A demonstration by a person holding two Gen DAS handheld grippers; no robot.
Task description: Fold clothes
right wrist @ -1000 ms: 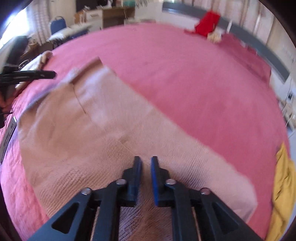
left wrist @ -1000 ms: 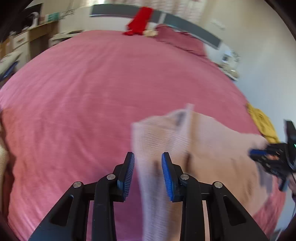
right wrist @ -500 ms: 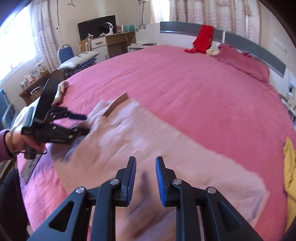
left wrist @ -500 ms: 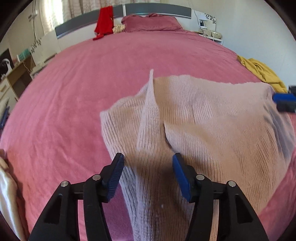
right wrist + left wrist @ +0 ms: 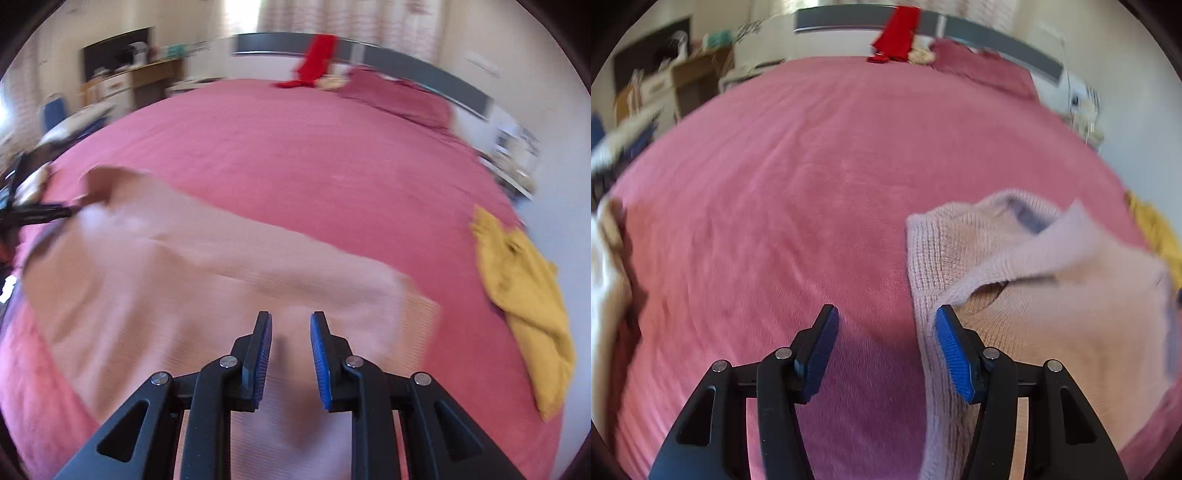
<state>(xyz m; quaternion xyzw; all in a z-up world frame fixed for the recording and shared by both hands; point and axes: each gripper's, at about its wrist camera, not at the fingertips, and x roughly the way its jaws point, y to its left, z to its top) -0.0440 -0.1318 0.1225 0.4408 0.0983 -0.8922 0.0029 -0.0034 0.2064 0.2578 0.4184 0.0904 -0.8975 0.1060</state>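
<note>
Pink knit sweater (image 5: 1052, 295) spread on the pink bedspread (image 5: 812, 184), lying ahead and right of the left gripper (image 5: 886, 350) and directly beneath and ahead of the right gripper (image 5: 290, 354). Likely soft, light and limp, with a ribbed knit that stretches and slumps rather than holding a crease; not fragile, not slippery against the fuzzy cover. Best taken at a doubled edge, such as the ribbed hem or the raised fold just past the left gripper's right finger, pinching through both layers. Left gripper about half open after a recent widening, nothing between the pads, only bedspread showing in the gap; right finger right beside the sweater's edge, contact impossible to tell. Right gripper slightly parted, jaws just opened a little, hovering over the knit with no cloth visibly pinched. Farther out: yellow garment (image 5: 524, 295) well to the right, red cloth (image 5: 314, 62) hanging at the headboard (image 5: 424, 81), pillow (image 5: 399, 99) beside it.
</note>
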